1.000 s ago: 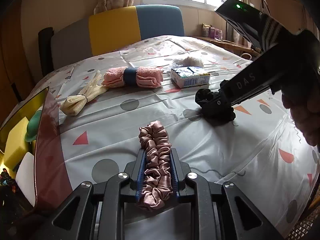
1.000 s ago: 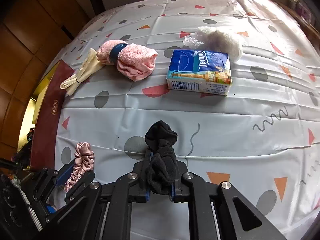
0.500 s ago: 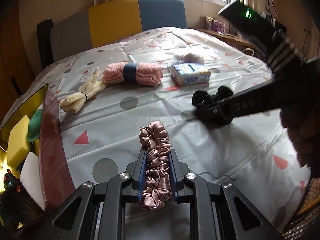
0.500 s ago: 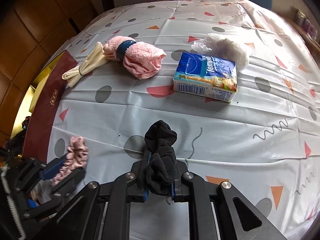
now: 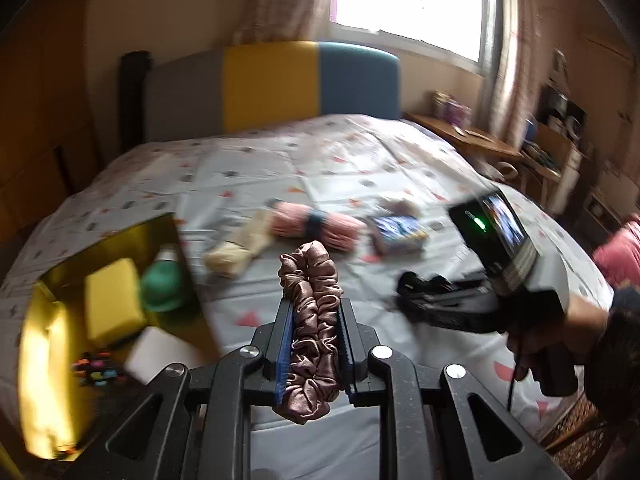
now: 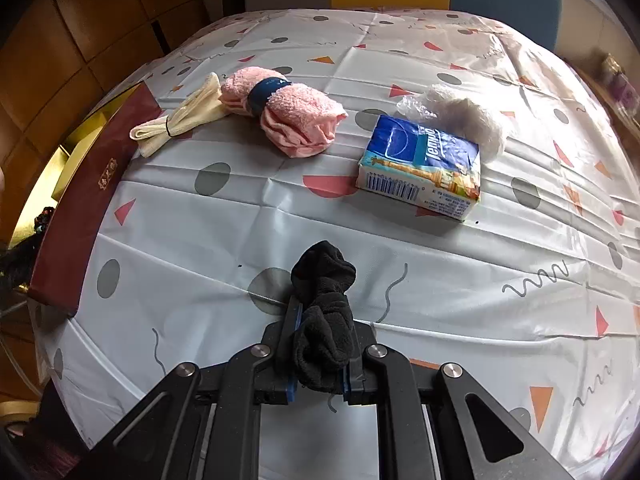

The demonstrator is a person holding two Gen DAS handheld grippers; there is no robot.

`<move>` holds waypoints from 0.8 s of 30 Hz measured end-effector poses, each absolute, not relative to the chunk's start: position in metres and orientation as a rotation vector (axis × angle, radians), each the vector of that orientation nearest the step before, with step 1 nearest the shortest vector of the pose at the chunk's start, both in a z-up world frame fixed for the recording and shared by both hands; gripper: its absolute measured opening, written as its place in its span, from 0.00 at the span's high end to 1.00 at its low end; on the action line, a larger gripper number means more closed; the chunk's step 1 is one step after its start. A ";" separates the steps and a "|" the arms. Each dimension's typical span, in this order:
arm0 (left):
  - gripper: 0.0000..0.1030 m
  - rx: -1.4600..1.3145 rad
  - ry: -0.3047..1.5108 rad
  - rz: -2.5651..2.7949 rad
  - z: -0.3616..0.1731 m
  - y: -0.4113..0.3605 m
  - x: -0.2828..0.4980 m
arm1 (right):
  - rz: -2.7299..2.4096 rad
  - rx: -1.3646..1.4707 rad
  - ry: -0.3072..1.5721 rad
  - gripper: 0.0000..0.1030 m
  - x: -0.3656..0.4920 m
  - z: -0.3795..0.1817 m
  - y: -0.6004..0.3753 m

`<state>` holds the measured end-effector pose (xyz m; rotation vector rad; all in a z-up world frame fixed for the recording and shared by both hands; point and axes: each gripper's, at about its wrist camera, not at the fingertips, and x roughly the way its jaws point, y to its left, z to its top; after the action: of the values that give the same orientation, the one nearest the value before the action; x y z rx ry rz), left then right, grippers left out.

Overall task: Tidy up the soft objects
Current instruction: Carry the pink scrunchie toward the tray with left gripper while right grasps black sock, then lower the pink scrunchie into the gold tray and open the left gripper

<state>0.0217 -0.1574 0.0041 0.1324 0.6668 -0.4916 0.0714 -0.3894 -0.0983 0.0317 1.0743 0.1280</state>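
Note:
My left gripper (image 5: 314,312) is shut on a dusty-pink satin scrunchie (image 5: 310,320) and holds it in the air above the bed's near edge. My right gripper (image 6: 320,320) is shut on a black fleece bundle (image 6: 325,312) just over the patterned sheet (image 6: 400,240); the left wrist view shows that gripper (image 5: 416,300) low at the right, held by a hand (image 5: 560,332). Farther back on the sheet lie a rolled pink towel (image 6: 288,116) with a dark band, a tied cream cloth (image 6: 180,120), a blue tissue pack (image 6: 420,164) and a white fluffy wad (image 6: 468,116).
An open gold-lined box (image 5: 60,280) with a dark red wall (image 6: 88,196) sits at the bed's left edge, holding a yellow sponge (image 5: 112,300), a green piece (image 5: 162,284) and a white block (image 5: 156,354). A colour-blocked headboard (image 5: 276,84) stands behind, a wooden desk (image 5: 480,140) at the right.
My left gripper has risen with the pink scrunchie, so the box's inside and the room now show, blurred. It has left the right wrist view. The right gripper stays put with the black bundle.

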 end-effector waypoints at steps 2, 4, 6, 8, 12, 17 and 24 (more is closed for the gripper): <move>0.81 0.109 0.654 -0.440 0.015 -0.137 0.026 | 0.126 0.017 1.072 0.86 0.071 -0.098 -0.387; 0.81 0.095 0.649 -0.402 0.020 -0.120 0.030 | 0.124 -0.005 1.068 0.86 0.071 -0.099 -0.384; 0.81 0.072 0.645 -0.358 0.026 -0.101 0.035 | 0.122 -0.026 1.063 0.86 0.071 -0.099 -0.382; 0.81 0.060 0.646 -0.314 0.029 -0.083 0.039 | 0.121 -0.037 1.060 0.86 0.071 -0.099 -0.381; 0.81 0.050 0.646 -0.230 0.028 -0.053 0.044 | 0.124 -0.027 1.060 0.86 0.071 -0.099 -0.382; 0.81 0.017 0.668 -0.137 0.021 -0.013 0.051 | 0.125 -0.023 1.056 0.86 0.070 -0.099 -0.382; 0.81 -0.063 0.722 -0.052 0.008 0.039 0.061 | 0.122 -0.038 1.050 0.86 0.069 -0.099 -0.381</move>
<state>0.0614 0.0388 0.0076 -0.0626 0.7218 -0.0516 0.0686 -0.3805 -0.0987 -0.0379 1.0503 0.1219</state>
